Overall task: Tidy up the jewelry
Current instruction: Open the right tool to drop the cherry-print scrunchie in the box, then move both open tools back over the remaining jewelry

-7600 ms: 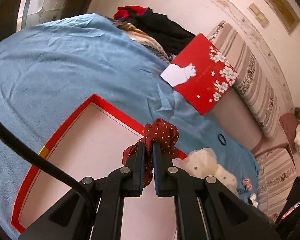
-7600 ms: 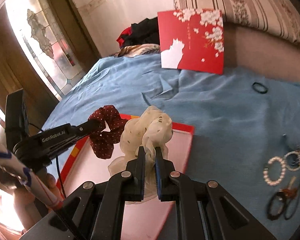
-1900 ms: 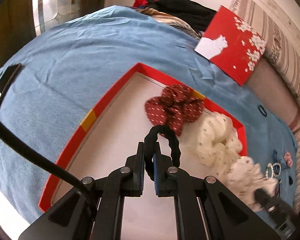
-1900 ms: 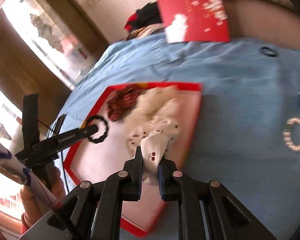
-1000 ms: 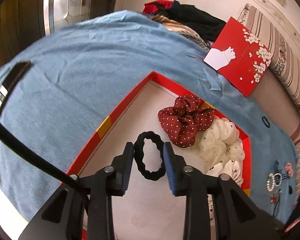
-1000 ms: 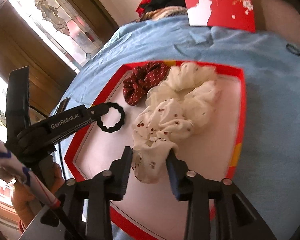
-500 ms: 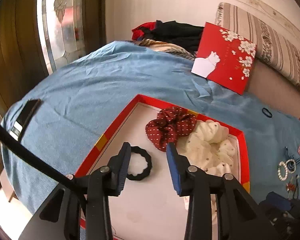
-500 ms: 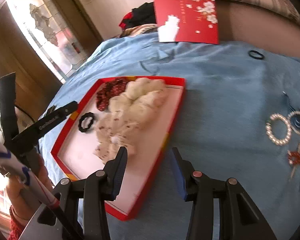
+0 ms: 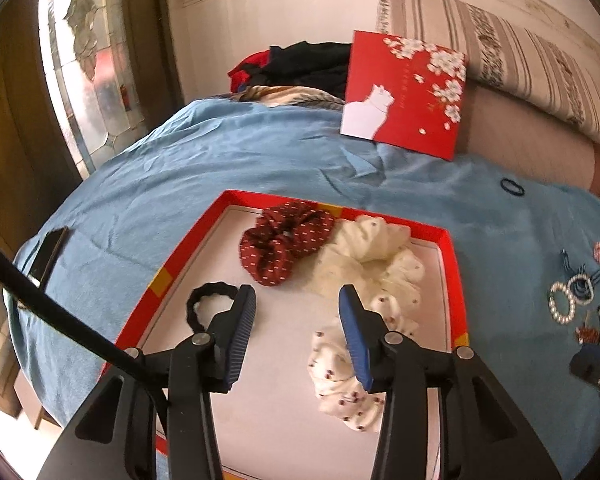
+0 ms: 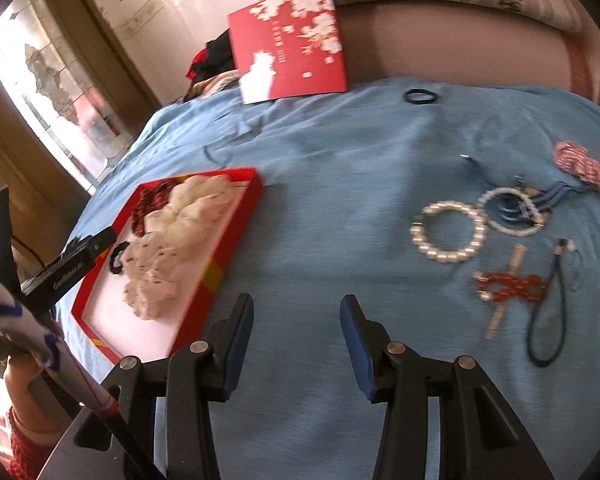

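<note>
While the left wrist view looks down into the red tray, the left gripper hangs over the tray's pale floor with its jaws apart and nothing between them; they have just been opening. The black hair tie lies flat on the tray floor just beside the left finger, on its outer side and partly hidden behind it, so it is released. The dark red scrunchie lies farther in, and the cream scrunchies run along the right side of the tray. Far to the right on the blue cloth some loose pieces are seen, well apart from this gripper. In the right wrist view, the right gripper is over bare blue cloth, beside the tray and no longer above it; its jaws are also apart and empty, after opening a little more. The pearl bracelet lies ahead and to the right of the fingers, flat, a round ring with no long axis. Near it are the red bead piece, whose long axis runs left to right, and a dark cord loop lying more along the fingers. The small black ring lies far ahead, near the red card. Probably the right hand is the nearer one to all these pieces, and it would need to swing right and forward.
</note>
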`<state>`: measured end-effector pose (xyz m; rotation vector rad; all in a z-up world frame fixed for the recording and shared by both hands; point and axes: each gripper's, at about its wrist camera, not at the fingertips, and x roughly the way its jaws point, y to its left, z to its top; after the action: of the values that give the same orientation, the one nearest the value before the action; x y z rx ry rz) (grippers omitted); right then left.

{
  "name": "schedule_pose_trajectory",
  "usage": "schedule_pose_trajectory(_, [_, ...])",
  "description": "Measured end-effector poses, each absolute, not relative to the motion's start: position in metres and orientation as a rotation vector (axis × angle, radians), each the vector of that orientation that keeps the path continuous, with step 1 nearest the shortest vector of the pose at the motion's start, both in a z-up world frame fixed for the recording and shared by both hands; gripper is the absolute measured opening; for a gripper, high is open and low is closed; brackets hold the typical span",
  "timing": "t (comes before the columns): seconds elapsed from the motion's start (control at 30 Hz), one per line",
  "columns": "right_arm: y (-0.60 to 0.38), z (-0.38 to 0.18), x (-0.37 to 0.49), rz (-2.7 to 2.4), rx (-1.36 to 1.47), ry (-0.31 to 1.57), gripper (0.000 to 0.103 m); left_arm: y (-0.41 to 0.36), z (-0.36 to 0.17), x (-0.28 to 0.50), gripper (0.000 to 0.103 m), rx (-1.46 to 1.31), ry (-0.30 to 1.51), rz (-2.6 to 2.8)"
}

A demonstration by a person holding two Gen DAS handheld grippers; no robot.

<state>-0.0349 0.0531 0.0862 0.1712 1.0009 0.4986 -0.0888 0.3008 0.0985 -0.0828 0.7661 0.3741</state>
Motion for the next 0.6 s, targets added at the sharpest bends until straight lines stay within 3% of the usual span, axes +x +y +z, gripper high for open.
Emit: schedule_pose_trajectory(0.6, [-0.127, 0.077, -0.006, 0.209, 0.353, 0.929, 0.049, 0.228, 0.099, -0.066, 0.044, -0.032, 0.737, 0.281])
